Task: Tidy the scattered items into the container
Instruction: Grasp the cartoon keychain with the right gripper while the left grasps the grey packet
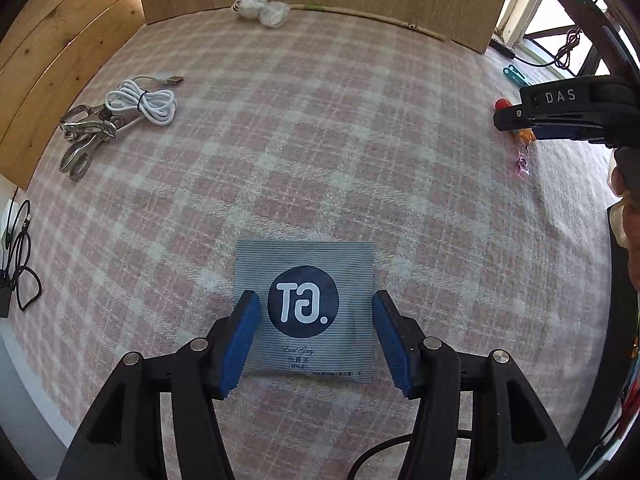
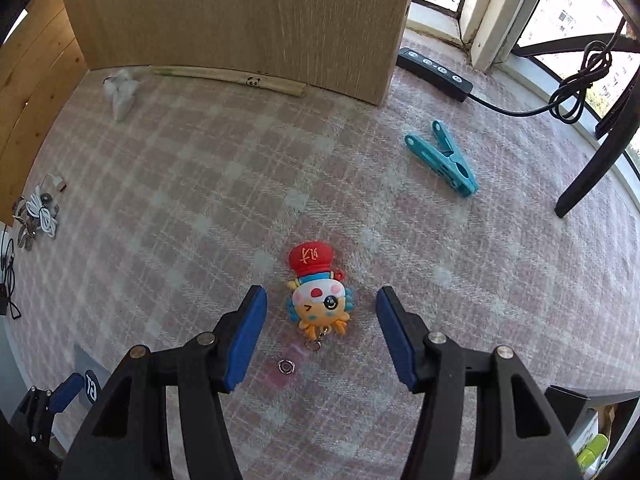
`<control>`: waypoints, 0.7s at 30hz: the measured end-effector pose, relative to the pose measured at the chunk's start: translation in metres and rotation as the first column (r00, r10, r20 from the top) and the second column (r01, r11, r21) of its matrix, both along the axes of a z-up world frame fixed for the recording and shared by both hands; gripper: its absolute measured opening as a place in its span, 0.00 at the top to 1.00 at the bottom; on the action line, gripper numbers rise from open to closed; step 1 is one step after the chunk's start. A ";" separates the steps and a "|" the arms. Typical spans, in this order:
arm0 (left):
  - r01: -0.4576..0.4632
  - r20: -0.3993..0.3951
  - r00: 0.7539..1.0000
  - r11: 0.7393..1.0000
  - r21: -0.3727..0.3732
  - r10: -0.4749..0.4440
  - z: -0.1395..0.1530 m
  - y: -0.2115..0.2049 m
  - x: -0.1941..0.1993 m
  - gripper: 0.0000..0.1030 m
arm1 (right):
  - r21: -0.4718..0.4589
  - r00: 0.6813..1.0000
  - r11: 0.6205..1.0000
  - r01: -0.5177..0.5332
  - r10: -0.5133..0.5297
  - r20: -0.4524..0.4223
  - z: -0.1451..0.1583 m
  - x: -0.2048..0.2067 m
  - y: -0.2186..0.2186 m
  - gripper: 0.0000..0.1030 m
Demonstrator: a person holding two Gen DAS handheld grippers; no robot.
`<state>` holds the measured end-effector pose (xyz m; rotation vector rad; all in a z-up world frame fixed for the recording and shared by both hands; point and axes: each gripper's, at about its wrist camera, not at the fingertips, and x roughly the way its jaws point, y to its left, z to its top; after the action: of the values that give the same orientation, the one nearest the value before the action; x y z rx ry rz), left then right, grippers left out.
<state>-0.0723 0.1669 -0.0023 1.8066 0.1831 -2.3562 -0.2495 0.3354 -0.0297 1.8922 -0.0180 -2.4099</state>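
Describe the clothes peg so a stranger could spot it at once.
Start at the tall wooden panel standing on the pink checked cloth. Right of it lies the clothes peg, near a black power strip. It is the only turquoise plastic thing there.

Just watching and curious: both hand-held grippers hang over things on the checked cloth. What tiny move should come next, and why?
Probably lower and close. The left hand-held gripper stands open astride the tea sachet, and the right hand-held gripper stands open around the cartoon keychain. Neither item is gripped yet, so each must be pinched before going to a container.
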 end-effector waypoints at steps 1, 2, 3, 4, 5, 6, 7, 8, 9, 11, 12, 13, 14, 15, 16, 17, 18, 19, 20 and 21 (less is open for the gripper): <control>0.003 0.000 1.000 1.000 0.000 -0.003 0.000 0.002 -0.001 0.47 | 0.002 1.000 1.000 0.002 -0.002 -0.006 -0.001 -0.001 0.000 0.46; 0.004 0.000 1.000 1.000 0.002 -0.004 0.000 0.000 0.001 0.47 | 0.003 1.000 1.000 0.006 -0.006 -0.014 0.000 -0.003 0.001 0.47; 0.003 0.000 1.000 1.000 0.002 -0.003 0.001 -0.002 0.004 0.47 | 0.002 1.000 1.000 0.013 -0.013 -0.020 0.000 -0.005 0.002 0.48; 0.002 0.000 1.000 1.000 0.001 -0.002 0.001 -0.001 0.004 0.48 | 0.005 1.000 1.000 0.018 -0.018 -0.022 0.001 -0.006 0.002 0.50; 0.002 0.000 1.000 1.000 0.000 -0.002 0.001 0.000 0.003 0.49 | 0.012 1.000 1.000 0.019 -0.019 -0.025 0.001 -0.008 0.002 0.53; 0.002 -0.001 1.000 1.000 -0.002 -0.002 0.001 0.002 0.002 0.51 | 0.026 0.999 0.999 0.020 -0.019 -0.028 0.002 -0.010 0.002 0.62; 0.002 -0.002 1.000 1.000 -0.005 -0.002 0.001 0.004 0.001 0.52 | 0.033 0.999 0.999 0.020 -0.019 -0.028 0.002 -0.012 0.002 0.68; 0.001 -0.003 1.000 1.000 -0.009 -0.001 0.003 -0.008 -0.002 0.56 | 0.031 0.999 0.999 0.021 -0.020 -0.028 0.003 -0.013 0.002 0.71; -0.002 -0.004 1.000 1.000 -0.009 0.002 0.004 -0.013 -0.003 0.59 | 0.023 0.999 0.999 0.022 -0.022 -0.027 0.004 -0.014 0.004 0.71; -0.009 -0.009 1.000 1.000 -0.001 0.009 0.006 -0.026 0.008 0.65 | 0.013 0.999 1.000 0.028 -0.028 -0.030 0.003 -0.013 0.009 0.72; -0.009 -0.011 1.000 1.000 0.002 0.009 0.007 -0.030 0.012 0.68 | 0.008 0.999 0.999 0.031 -0.031 -0.030 0.004 -0.013 0.010 0.72; -0.007 -0.014 1.000 1.000 0.011 0.008 0.008 -0.030 0.012 0.72 | 0.000 0.999 0.999 0.036 -0.036 -0.029 0.004 -0.013 0.013 0.72; -0.012 -0.016 1.000 1.000 0.026 0.012 0.010 -0.031 0.013 0.80 | -0.014 0.999 0.999 0.042 -0.043 -0.026 0.005 -0.013 0.016 0.72; -0.023 -0.016 1.000 0.999 0.040 0.024 0.011 -0.033 0.013 0.86 | -0.027 0.999 0.998 0.049 -0.049 -0.022 0.005 -0.012 0.020 0.72; -0.032 -0.016 0.999 0.998 0.052 0.033 0.012 -0.034 0.013 0.88 | -0.037 0.998 0.998 0.055 -0.055 -0.019 0.004 -0.012 0.028 0.73; -0.037 -0.017 0.999 0.997 0.062 0.038 0.013 -0.035 0.013 0.90 | -0.045 0.998 0.997 0.060 -0.061 -0.019 0.004 -0.010 0.032 0.73; -0.042 -0.017 0.999 0.997 0.071 0.044 0.014 -0.036 0.013 0.91 | -0.052 0.998 0.996 0.066 -0.067 -0.019 0.005 -0.008 0.035 0.73; -0.051 -0.019 0.998 0.995 0.082 0.053 0.015 -0.039 0.014 0.92 | -0.058 0.997 0.996 0.073 -0.074 -0.020 0.007 -0.004 0.039 0.73; -0.064 -0.020 0.998 0.993 0.097 0.066 0.012 -0.048 0.011 0.94 | -0.061 0.996 0.995 0.080 -0.081 -0.022 0.008 -0.002 0.043 0.73; -0.076 -0.022 0.997 0.991 0.113 0.079 0.011 -0.057 0.010 0.96 | -0.064 0.996 0.994 0.085 -0.087 -0.026 0.010 0.001 0.045 0.73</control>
<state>-0.0626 0.1100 0.0083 1.7830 0.3897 -2.3601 -0.2489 0.3806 -0.0196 1.8669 -0.1750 -2.4596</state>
